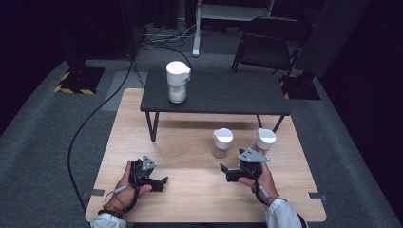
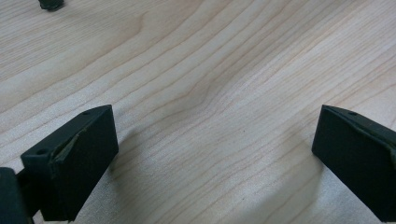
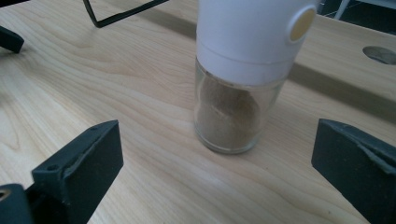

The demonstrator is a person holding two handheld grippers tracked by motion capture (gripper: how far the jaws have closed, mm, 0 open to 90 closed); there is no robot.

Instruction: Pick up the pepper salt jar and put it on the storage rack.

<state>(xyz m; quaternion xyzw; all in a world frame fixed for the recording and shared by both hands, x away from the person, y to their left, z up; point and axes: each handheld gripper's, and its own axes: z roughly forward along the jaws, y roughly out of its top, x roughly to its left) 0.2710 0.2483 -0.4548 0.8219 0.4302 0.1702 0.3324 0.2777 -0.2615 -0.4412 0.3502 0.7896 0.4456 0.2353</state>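
Observation:
Two white-capped glass jars stand on the wooden table (image 1: 190, 190): a jar of brown powder (image 1: 222, 142) and a second jar (image 1: 264, 139) to its right. A third jar with white contents (image 1: 177, 81) stands on the dark raised shelf (image 1: 228, 92). My right gripper (image 1: 225, 172) rests near the front, just short of the brown jar; in the right gripper view that jar (image 3: 229, 112) stands upright ahead of the open, empty right gripper (image 3: 217, 140). My left gripper (image 1: 164, 181) lies at the front left. Its jaws are wide apart over bare wood (image 2: 214, 133).
The shelf stands on thin black legs (image 1: 153, 126) across the table's far half. A folding chair (image 1: 268, 45) and cables (image 1: 95, 114) are on the grey floor beyond. The table's front edge runs just behind both hands.

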